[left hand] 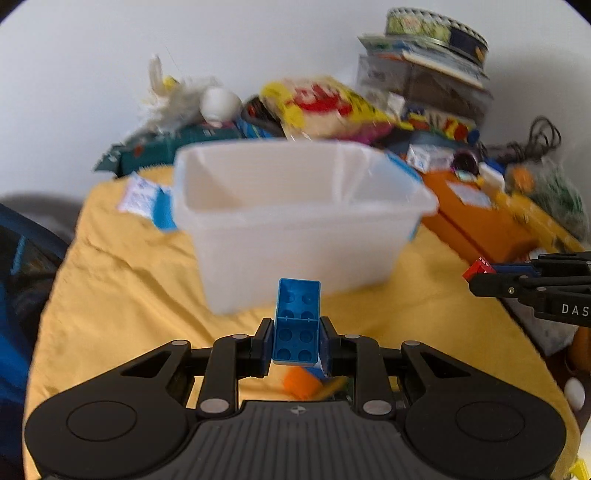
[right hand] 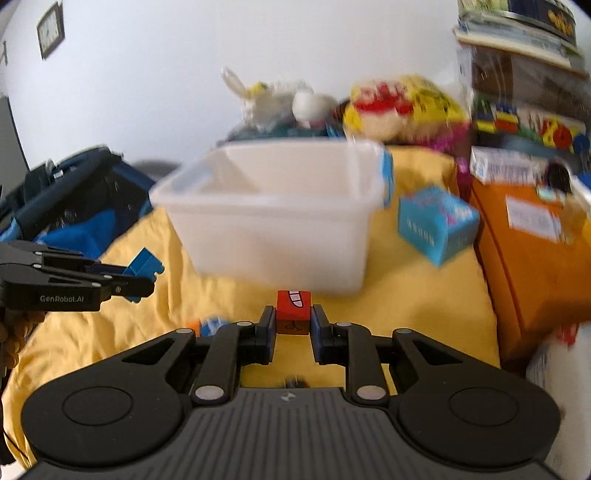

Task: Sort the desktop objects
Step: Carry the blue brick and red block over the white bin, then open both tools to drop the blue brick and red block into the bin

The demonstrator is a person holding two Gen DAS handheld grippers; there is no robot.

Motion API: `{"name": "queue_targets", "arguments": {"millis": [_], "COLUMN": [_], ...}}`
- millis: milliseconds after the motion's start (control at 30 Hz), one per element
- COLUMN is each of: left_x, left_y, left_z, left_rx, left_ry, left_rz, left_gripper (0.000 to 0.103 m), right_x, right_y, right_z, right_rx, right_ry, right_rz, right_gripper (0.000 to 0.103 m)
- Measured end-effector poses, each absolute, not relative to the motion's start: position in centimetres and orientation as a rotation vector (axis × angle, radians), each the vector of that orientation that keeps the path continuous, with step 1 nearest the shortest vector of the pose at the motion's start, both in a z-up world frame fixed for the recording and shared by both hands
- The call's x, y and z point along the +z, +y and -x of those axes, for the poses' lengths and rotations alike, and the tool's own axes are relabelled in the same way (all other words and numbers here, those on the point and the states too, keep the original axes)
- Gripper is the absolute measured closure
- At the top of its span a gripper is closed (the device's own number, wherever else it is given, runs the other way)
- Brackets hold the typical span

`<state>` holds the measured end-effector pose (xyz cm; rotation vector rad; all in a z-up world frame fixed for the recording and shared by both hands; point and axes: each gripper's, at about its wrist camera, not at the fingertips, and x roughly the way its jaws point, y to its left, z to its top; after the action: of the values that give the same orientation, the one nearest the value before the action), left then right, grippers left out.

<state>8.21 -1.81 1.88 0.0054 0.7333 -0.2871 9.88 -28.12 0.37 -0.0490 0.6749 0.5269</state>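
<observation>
A yellow cloth [right hand: 424, 295] (rumpled) bears a white bin [right hand: 273, 221] and blue box [right hand: 436, 225].

Looks like somebody's lived-in home, probably a bedroom or kids' room: a yellow cloth [right hand: 424, 306] is covering the surface, a plush toy [right hand: 273, 99] is slumping at 12 o'clock, a wall clock [right hand: 50, 30] is hanging at 10 o'clock, stacked boxes [right hand: 524, 81] are piling up at 2 o'clock.
</observation>
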Motion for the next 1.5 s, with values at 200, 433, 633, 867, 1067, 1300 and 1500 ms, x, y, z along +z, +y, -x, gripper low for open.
{"name": "queue_targets", "arguments": {"millis": [200,433,633,867,1067,1300,1500], "left_x": [5.0,7.2,7.1,6.9,6.1,5.8,1.3], "left_y": [-0.8,-1.0,-1.2,-2.0,-2.5,-1.3,-1.0], "left_z": [-11.1,-15.1,-18.4,-20.4,-21.6,-18.2,-10.2], "left_rx": [-0.256,-0.249,-0.220,-0.213,-0.190,-0.209,-0.315], "left_ry": [0.697,0.684,0.705,0.724,0.749,0.669,0.695], "left_rz": [-0.001,-0.006,0.000,-0.016,-0.033,-0.048,-0.118], "left_gripper": [0.075,0.075,0.075,0.075,0.053,0.050,0.044], "right_x": [3.3,5.3,4.6,3.3,2.9,3.6,2.8], "right_y": [-27.1,-25.9,-25.3,-24.6,-24.1,-25.0,-26.8], "right_z": [-13.3,-18.3,-21.4,-23.3,-24.9,-23.6,-15.6], "right_rx": [0.547,0.555,0.532,0.515,0.487,0.478,0.574], "right_ry": [0.616,0.637,0.682,0.733,0.759,0.715,0.684], "right_rz": [0.046,0.046,0.051,0.068,0.063,0.060,0.086], "right_gripper": [0.081,0.081,0.081,0.081,0.076,0.047,0.046]}}
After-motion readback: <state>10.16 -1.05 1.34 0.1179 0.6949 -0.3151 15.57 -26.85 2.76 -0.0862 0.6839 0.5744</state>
